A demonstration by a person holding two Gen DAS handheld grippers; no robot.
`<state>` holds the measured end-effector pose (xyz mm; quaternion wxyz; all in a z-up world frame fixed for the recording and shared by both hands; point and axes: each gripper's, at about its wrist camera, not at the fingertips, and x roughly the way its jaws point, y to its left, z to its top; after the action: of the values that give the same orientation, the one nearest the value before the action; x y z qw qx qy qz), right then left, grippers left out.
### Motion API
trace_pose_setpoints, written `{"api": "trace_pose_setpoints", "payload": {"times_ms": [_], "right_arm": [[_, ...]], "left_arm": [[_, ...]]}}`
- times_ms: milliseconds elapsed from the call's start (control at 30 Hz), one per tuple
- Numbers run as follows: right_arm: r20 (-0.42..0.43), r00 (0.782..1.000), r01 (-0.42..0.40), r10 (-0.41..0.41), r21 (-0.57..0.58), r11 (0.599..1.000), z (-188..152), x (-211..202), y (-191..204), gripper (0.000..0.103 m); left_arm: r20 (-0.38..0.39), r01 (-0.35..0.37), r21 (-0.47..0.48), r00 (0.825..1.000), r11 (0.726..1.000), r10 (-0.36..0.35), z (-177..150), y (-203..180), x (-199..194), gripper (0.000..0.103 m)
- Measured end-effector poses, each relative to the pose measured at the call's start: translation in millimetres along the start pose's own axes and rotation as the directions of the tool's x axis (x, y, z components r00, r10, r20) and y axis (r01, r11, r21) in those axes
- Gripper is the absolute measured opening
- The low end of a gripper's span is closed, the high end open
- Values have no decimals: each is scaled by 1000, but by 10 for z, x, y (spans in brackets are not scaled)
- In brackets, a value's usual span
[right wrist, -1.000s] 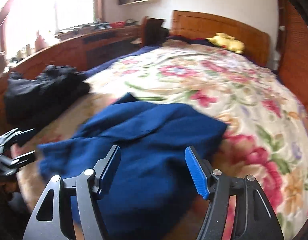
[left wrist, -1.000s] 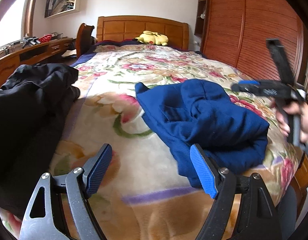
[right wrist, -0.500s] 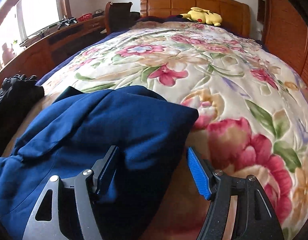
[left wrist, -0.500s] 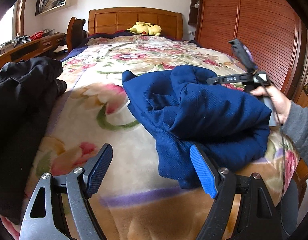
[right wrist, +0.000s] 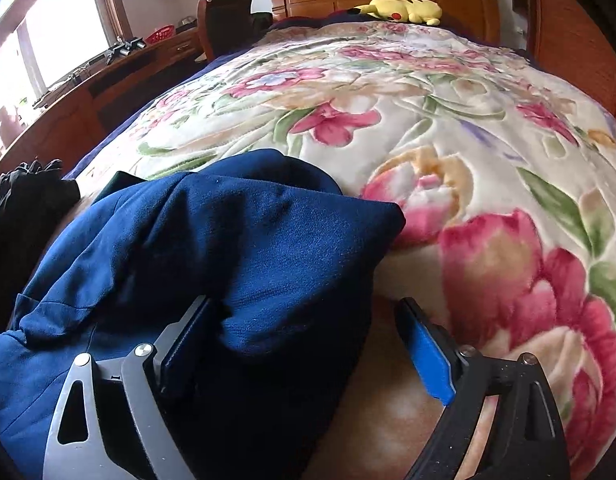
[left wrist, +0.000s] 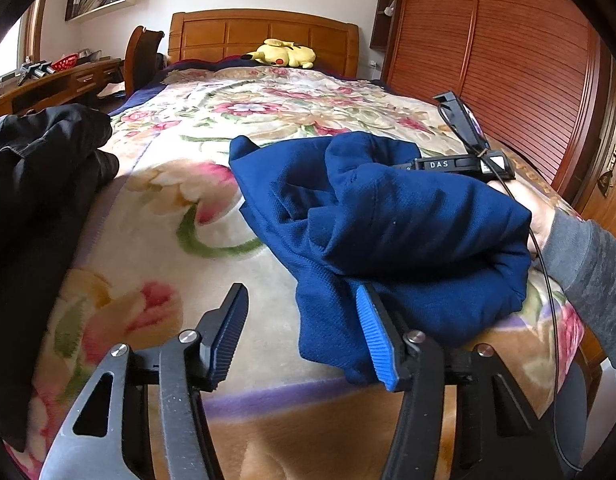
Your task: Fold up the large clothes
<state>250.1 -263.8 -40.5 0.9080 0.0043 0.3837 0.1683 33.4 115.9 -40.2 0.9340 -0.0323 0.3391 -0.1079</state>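
Note:
A crumpled dark blue garment (left wrist: 391, 220) lies on the flowered blanket (left wrist: 180, 216) near the bed's foot. My left gripper (left wrist: 302, 320) is at the garment's near corner. Its jaws are closing, with the hanging blue edge beside the right pad and the left pad clear of cloth. My right gripper (right wrist: 308, 340) is low at the garment's (right wrist: 236, 248) right side. Its jaws are opening with a bulging fold between them, and the pads do not pinch it. In the left wrist view the right gripper (left wrist: 455, 164) shows behind the cloth, held by a hand in a grey sleeve.
A heap of black clothing (left wrist: 36, 184) lies on the bed's left edge. A yellow plush toy (left wrist: 282, 54) rests by the wooden headboard (left wrist: 264, 32). A wooden wardrobe (left wrist: 507, 60) lines the right side; a desk (right wrist: 88, 88) and a chair (right wrist: 228, 20) stand to the left.
The right gripper dropped down to the blue garment's right side and its jaws widened around a fold. The left jaws narrowed while that hand barely moved.

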Motion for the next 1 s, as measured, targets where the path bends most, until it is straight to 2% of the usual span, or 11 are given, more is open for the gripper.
{"api": "trace_pose_setpoints", "payload": {"times_ms": [167,233,300,333,400,433,567,733,867,1000], "right_arm": [[-19,1000,-18,18,4,1000,16,51,-3,90],[-33,997,-72,72,3,997,30,73,-11,79],[-37,994,-108,107,-6,994,43,63,19,58],[-34,994,-108,107,-22,994,46,39,50,52],[-14,997,-71,70,-82,994,49,-48,152,21],[3,998,-56,57,-105,993,55,-111,198,15],[91,996,5,9,-152,988,122,-433,365,11],[188,982,75,-32,-225,972,295,-943,667,10],[249,967,123,-52,-280,952,419,-1259,934,9],[310,950,133,-31,-315,940,565,-1534,1267,9]], "left_arm": [[-12,20,-1,1000,1000,-20,-16,-11,-3,48],[-25,36,-7,999,999,-36,-26,-10,8,44],[-40,47,-12,998,999,-48,-39,-4,26,41],[-46,63,-18,997,998,-63,-45,1,31,35],[-56,102,-35,993,994,-104,-50,8,34,25],[-54,101,-32,993,994,-103,-51,-4,16,17],[-22,74,9,997,997,-74,-11,-140,-123,10],[80,58,14,995,998,-59,142,-197,-411,7],[167,23,-7,986,1000,-21,331,-25,-688,7],[229,-29,-2,973,1000,29,538,271,-1024,7]]}}
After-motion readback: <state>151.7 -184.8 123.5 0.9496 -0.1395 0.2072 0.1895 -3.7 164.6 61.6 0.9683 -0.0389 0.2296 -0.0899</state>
